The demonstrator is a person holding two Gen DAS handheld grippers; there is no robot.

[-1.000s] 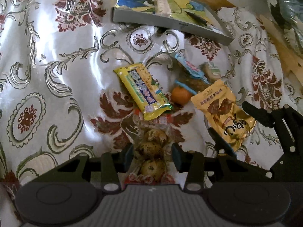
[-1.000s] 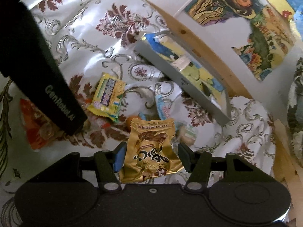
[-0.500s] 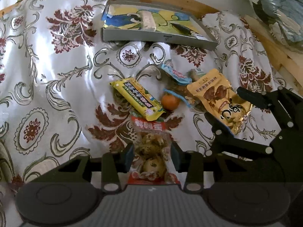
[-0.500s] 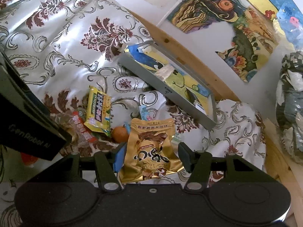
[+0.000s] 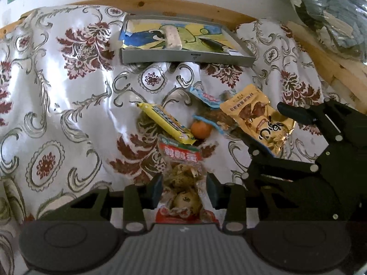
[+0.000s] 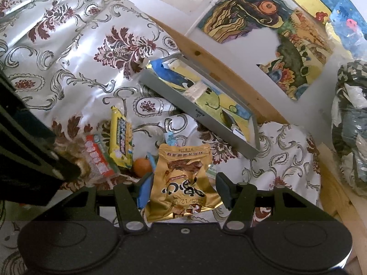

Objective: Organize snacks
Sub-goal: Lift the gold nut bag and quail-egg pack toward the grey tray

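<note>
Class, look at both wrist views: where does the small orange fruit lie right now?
The orange fruit lies on the patterned cloth, between the yellow snack bar to its left and the gold pouch to its right, just beyond the quail-egg packet.

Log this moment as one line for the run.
left gripper: shut on egg pack | right gripper: shut on gold pouch | tray: ahead

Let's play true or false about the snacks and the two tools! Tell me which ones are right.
1. The left tool grips a clear packet of speckled eggs. True.
2. The right tool is empty. False: it holds a gold snack bag.
3. The small orange fruit sits in the grey tray. False: it lies on the patterned cloth.
4. A yellow wrapped bar lies on the cloth. True.
</note>
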